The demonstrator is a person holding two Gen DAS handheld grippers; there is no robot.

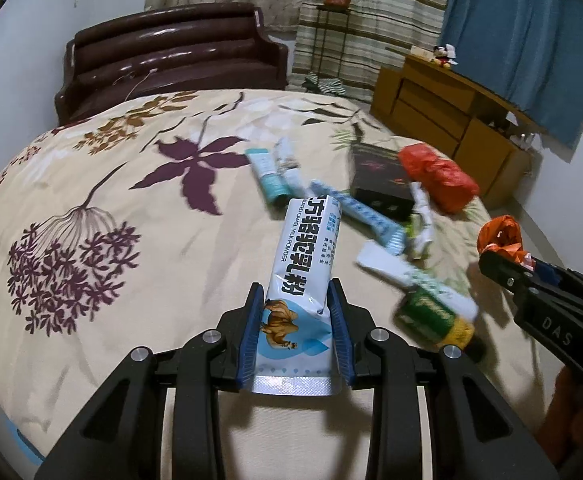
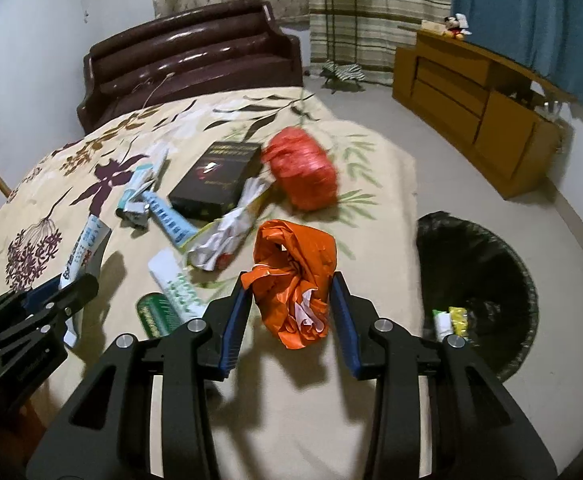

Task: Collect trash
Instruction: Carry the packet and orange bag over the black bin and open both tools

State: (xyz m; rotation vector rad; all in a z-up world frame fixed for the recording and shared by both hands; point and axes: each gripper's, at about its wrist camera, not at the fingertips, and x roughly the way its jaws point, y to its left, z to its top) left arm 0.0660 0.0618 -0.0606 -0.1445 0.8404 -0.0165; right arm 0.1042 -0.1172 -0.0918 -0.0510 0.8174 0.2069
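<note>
Bedroom setting is noted: a bed [image 1: 131,184] under a floral cover, a brown headboard [image 1: 171,52], a wooden cabinet [image 2: 475,108] and a blue curtain [image 1: 523,40]. Trash is scattered over the cover. A white milk-powder sachet [image 1: 303,280] is gripped between the blue pads of the left gripper [image 1: 297,320] and is raised above the cover. A crumpled orange bag [image 2: 295,280] is clamped in the right gripper [image 2: 291,312], its jaws narrowed onto it. Left lying on the cover are a black box [image 2: 215,180], a red bag [image 2: 305,168], crumpled white paper [image 2: 227,240], a green packet [image 2: 157,314] and several blue-and-white wrappers [image 2: 171,220]. A black-lined bin [image 2: 479,288] stands on the floor just beside the bed, with some wrappers seen inside.
</note>
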